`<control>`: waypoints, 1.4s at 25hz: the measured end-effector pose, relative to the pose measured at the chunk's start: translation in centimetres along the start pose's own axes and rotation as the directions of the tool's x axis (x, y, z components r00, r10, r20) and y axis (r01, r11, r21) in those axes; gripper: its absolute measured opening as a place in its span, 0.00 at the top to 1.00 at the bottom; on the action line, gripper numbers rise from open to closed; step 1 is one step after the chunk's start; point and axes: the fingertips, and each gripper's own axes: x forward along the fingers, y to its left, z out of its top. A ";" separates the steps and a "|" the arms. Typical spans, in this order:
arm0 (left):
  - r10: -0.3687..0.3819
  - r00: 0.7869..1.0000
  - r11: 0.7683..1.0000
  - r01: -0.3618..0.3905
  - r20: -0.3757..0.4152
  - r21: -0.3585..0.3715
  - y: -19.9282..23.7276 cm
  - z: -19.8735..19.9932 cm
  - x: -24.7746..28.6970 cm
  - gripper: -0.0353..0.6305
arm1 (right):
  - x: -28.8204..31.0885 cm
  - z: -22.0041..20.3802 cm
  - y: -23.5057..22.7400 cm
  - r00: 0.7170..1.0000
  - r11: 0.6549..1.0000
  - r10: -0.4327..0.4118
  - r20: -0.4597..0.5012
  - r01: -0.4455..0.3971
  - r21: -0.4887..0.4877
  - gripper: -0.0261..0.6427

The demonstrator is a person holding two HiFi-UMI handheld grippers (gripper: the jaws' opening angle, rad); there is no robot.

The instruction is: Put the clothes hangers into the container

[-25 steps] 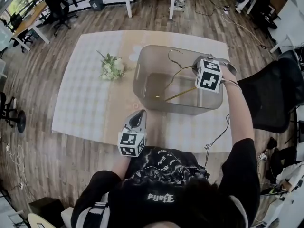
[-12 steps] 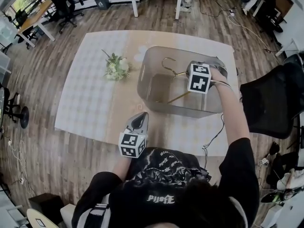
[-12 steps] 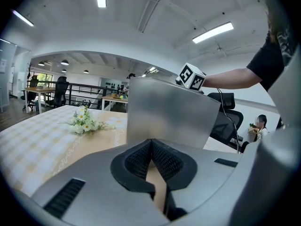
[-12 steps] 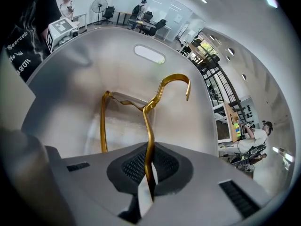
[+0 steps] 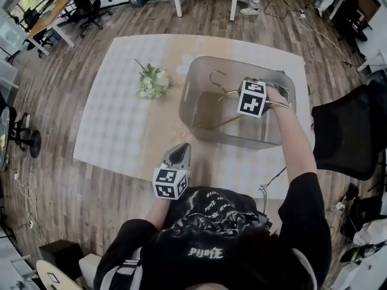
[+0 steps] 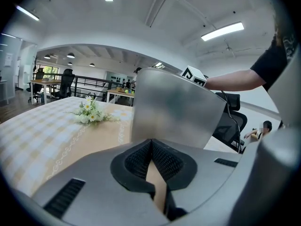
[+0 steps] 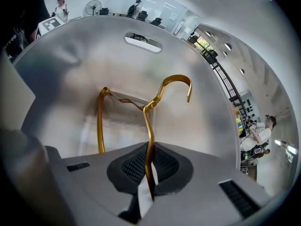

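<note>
We see a square table [image 5: 115, 125] under a pale checked cloth with a tan band down its middle, set on a wood floor. A person in a black shirt [image 5: 205, 246] stands at its near edge. The shirt bears white lettering and a white graphic, but we cannot read the print from this angle.

On the right half of the table stands the translucent grey container [image 5: 188, 101], a deep tub with a slot handle in its end wall.

The right gripper [image 7: 149, 149] reaches down into the tub from its right side. Its cube shows black-and-white square markers and no readable words. Its jaws are clamped together on the wire of the gold clothes hanger [image 7: 150, 119].

The left gripper [image 5: 181, 150] hangs over the near edge of the table, well apart from the tub. Its marker cube is likewise wordless. In the left gripper view its pads meet at the tips with nothing between them.

The hanger [image 5: 221, 91] sits wholly inside the container. Its hook curls up toward the far wall and its lower bar slants down near the tub's floor. We cannot tell whether it touches.

A small bunch of white flowers [image 5: 153, 83] lies on the cloth left of the tub.
</note>
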 end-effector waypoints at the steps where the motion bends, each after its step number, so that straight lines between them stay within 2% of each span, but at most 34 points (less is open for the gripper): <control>1: 0.003 1.000 1.000 -0.003 -0.001 -0.002 0.1 0.0 0.0 0.92 | 0.3 -0.2 0.0 1.000 1.000 0.004 -0.004 -0.004 0.010 0.95; 6: 0.020 1.000 0.999 -0.020 -0.003 -0.025 0.5 -0.3 -0.4 0.92 | 1.4 -1.1 0.1 1.000 0.999 -0.004 -0.022 0.005 0.045 0.95; 15: 0.032 0.999 0.998 -0.031 0.022 -0.048 0.8 -0.2 -1.1 0.92 | 3.0 -1.5 -0.7 0.997 0.997 -0.058 -0.045 0.060 0.039 0.94; 16: 0.033 0.999 0.998 -0.031 0.028 -0.049 0.8 -0.2 -1.2 0.92 | 3.0 -1.4 -0.5 0.998 0.998 -0.042 -0.044 0.044 0.045 0.93; 17: 0.033 0.999 0.998 -0.032 0.031 -0.048 0.7 -0.2 -1.3 0.92 | 3.1 -1.3 -0.3 0.999 0.998 -0.018 -0.041 0.020 0.057 0.86; 19: 0.035 0.999 0.999 -0.033 0.029 -0.042 0.6 -0.3 -1.3 0.92 | 3.3 -1.2 0.2 0.999 0.997 0.023 -0.039 -0.020 0.079 0.67; 20: 0.035 0.999 0.999 -0.034 0.028 -0.039 0.6 -0.4 -1.3 0.92 | 3.3 -1.3 0.3 0.999 0.997 0.023 -0.042 -0.020 0.077 0.64; 23: 0.038 0.999 0.999 -0.037 0.034 -0.039 0.7 -0.4 -1.5 0.92 | 2.7 -1.1 -0.3 0.999 0.998 -0.030 -0.037 0.031 0.050 0.63; 26: 0.030 0.999 0.999 -0.029 0.039 -0.040 0.5 -0.6 -1.6 0.92 | 0.6 -0.5 -1.1 0.997 0.994 -0.076 0.013 0.075 0.080 0.52; 28: 0.017 0.999 0.999 -0.015 0.042 -0.040 -0.1 -0.8 -1.7 0.92 | -1.3 -0.3 -1.7 0.991 0.988 -0.124 0.046 0.119 0.097 0.52; 31: -0.011 0.999 0.999 0.012 0.050 -0.030 -0.8 -1.0 -2.1 0.92 | -4.4 0.3 -2.3 0.975 0.974 -0.198 0.103 0.184 0.133 0.52; 35: -0.052 0.997 0.998 0.053 0.059 -0.017 -1.5 -1.1 -2.9 0.92 | -9.3 1.5 -2.1 0.939 0.946 -0.283 0.196 0.239 0.219 0.53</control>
